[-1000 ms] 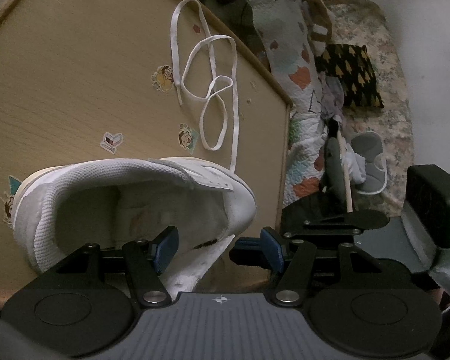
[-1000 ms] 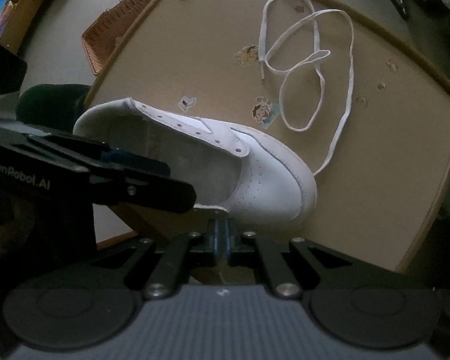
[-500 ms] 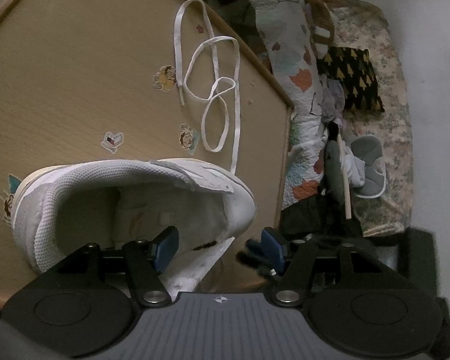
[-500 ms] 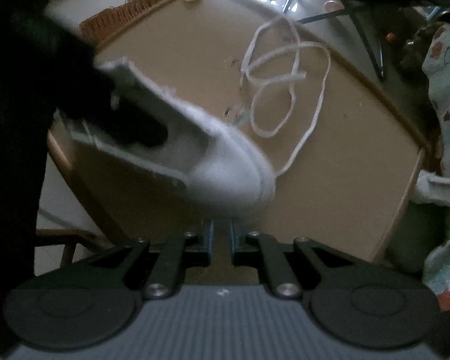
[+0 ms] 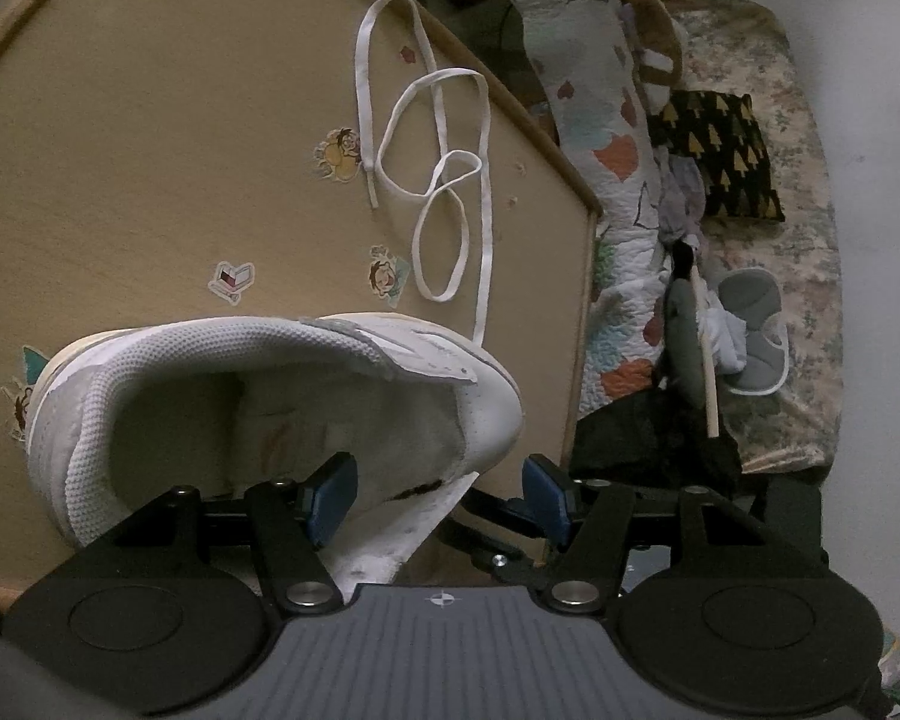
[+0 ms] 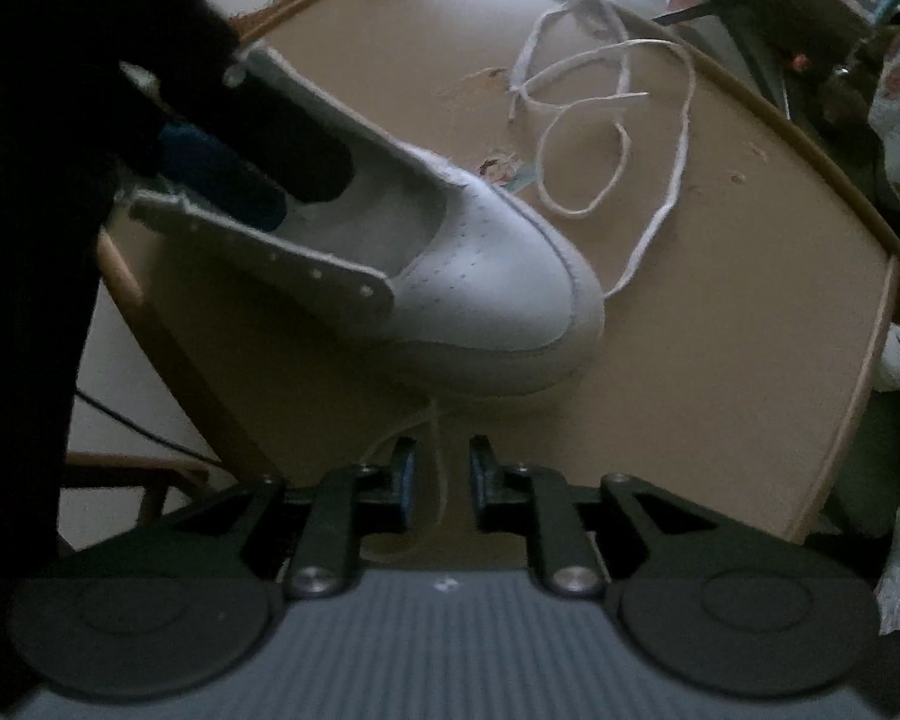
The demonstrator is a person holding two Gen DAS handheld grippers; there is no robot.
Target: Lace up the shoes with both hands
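From my left gripper (image 5: 438,492) I see the white sneaker (image 5: 270,396) lying on its side on the wooden table (image 5: 120,150), its opening turned towards me. My jaws stand open astride its near wall: the left blue pad sits inside the shoe, the right pad outside past the toe side, and the eyelet flap (image 5: 390,534) hangs between them, with neither pad visibly pressing. Beyond the jaws, ahead of the toe, the white shoelace (image 5: 438,204) lies in loose loops among cartoon stickers (image 5: 337,155), and right of the jaws, off the table edge, is a patterned quilt (image 5: 606,138).
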